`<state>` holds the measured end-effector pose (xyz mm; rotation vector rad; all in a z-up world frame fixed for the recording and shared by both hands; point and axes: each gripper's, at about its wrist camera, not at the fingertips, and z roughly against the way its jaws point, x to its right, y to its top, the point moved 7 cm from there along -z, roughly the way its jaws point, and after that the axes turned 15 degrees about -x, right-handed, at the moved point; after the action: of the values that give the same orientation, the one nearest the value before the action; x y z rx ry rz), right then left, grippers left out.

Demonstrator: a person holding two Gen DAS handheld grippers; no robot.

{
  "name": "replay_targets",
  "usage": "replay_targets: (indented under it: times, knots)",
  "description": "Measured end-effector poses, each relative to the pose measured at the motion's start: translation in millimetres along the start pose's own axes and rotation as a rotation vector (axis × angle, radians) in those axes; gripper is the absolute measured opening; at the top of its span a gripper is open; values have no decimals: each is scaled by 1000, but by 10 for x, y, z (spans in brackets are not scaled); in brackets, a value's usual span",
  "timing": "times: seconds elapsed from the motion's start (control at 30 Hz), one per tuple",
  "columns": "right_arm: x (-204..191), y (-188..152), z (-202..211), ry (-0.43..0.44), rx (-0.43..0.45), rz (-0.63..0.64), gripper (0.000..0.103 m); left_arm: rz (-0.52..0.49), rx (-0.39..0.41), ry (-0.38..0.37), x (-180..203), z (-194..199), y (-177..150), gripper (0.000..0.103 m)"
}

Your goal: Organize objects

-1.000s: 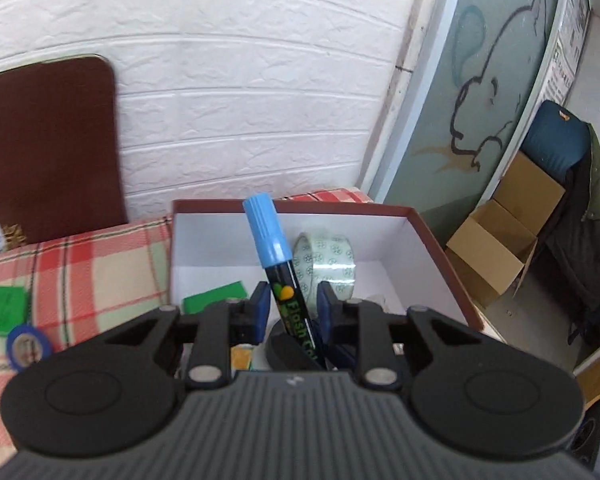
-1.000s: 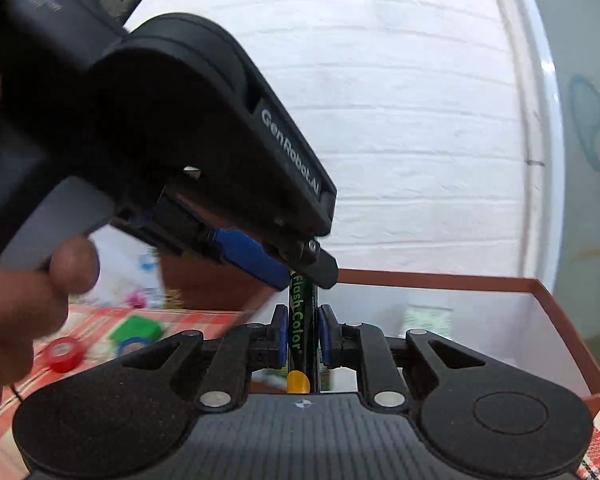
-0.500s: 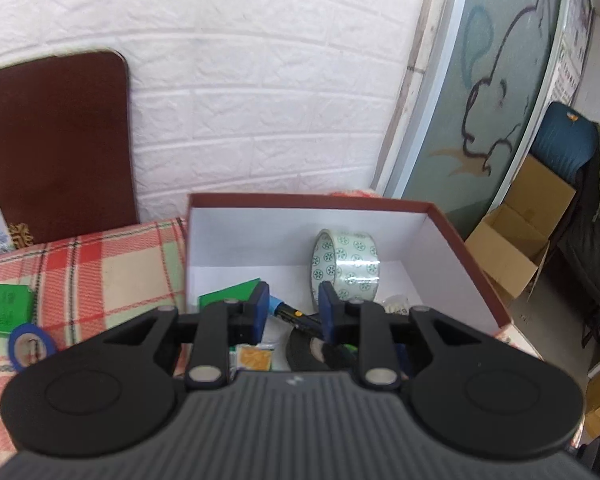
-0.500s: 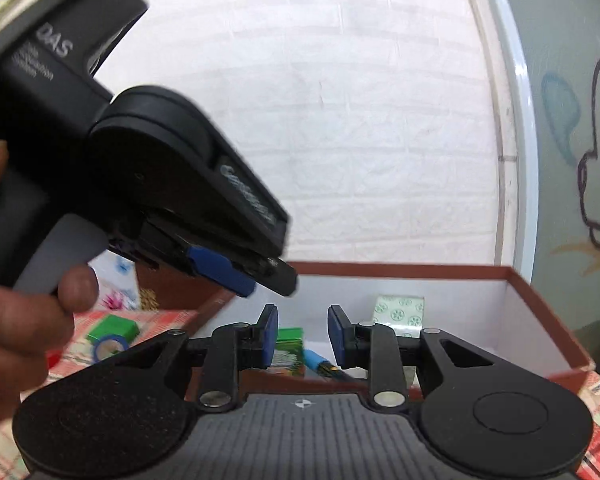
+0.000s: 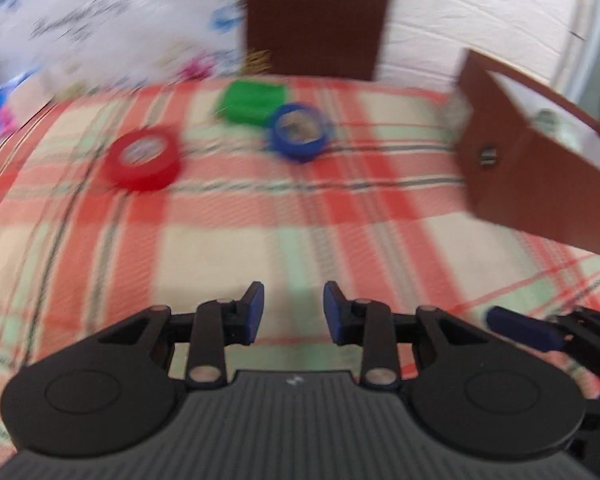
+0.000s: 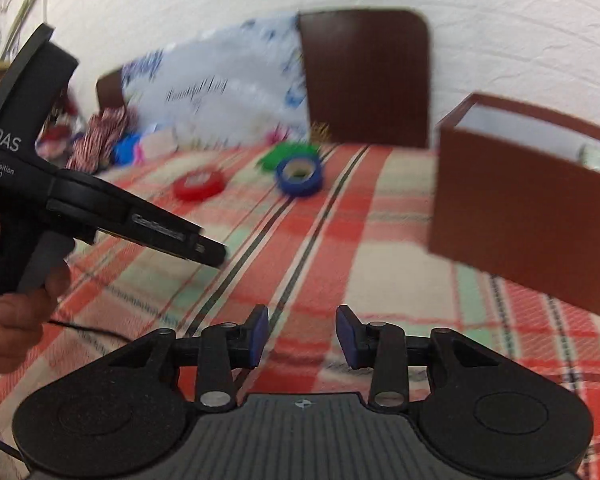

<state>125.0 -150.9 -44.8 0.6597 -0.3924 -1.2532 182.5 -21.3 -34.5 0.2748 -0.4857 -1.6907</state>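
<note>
Both the left gripper (image 5: pixel 293 307) and the right gripper (image 6: pixel 302 335) are wide open and hold nothing. The red tape (image 5: pixel 143 159), blue tape (image 5: pixel 299 131) and green block (image 5: pixel 252 103) lie on the checked cloth (image 5: pixel 236 248), left of the brown box (image 6: pixel 528 216).

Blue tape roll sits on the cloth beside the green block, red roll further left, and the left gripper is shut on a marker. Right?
Not quite. The left gripper is open and holds nothing; the left wrist view shows only plaid cloth between its fingers. The rest holds: the blue tape roll sits beside the green block, with the red roll further left.
</note>
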Motion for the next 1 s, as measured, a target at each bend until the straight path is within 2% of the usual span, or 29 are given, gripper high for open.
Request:
replay_targets:
  times: [0.1, 0.27, 0.3, 0.37, 0.4, 0.43, 0.47, 0.5, 0.63, 0.77, 0.83, 0.87, 0.9, 1.0]
  knots:
    - [-104, 33, -132, 4, -39, 49, 39, 61, 48, 23, -486, 35, -78, 35]
    - [-385, 180, -280, 18, -49, 124, 44, 174, 128, 199, -1341, 75, -58, 37]
    - [-450, 189, -296, 23, -47, 139, 45, 201, 151, 243, -1532, 87, -23, 40]
    - [-591, 319, -396, 26, -36, 165, 48, 229, 211, 328, -1853, 64, -37, 60]
    - [-661, 422, -493, 31, -31, 177, 52, 254, 241, 331, -1991, 56, -50, 66]
    - [-729, 502, -566, 37, -28, 188, 55, 308, 257, 266, -2099, 71, -61, 67]
    - [-785, 608, -659, 39, -25, 199, 60, 343, 276, 239, -2181, 101, -53, 65]
    - [-845, 720, -756, 36, -18, 208, 63, 350, 280, 236, -2213, 100, -52, 66]
    - [-1063, 1193, -1186, 34, 6, 245, 65, 344, 290, 230, -2212, 86, -42, 67]
    - [-1166, 1604, -1584, 30, -6, 221, 78, 352, 293, 218, -2217, 70, -33, 68]
    - [-1146, 1685, -1670, 32, -15, 205, 81, 350, 291, 221, -2201, 54, -38, 69]
    - [-1149, 1690, -1666, 36, -17, 204, 74, 349, 290, 221, -2200, 51, -33, 69]
    - [-1155, 1661, -1635, 37, -12, 216, 72, 349, 289, 222, -2198, 51, -37, 70]
    - [-1095, 1471, -1482, 23, -19, 213, 72, 343, 286, 231, -2193, 48, -33, 70]
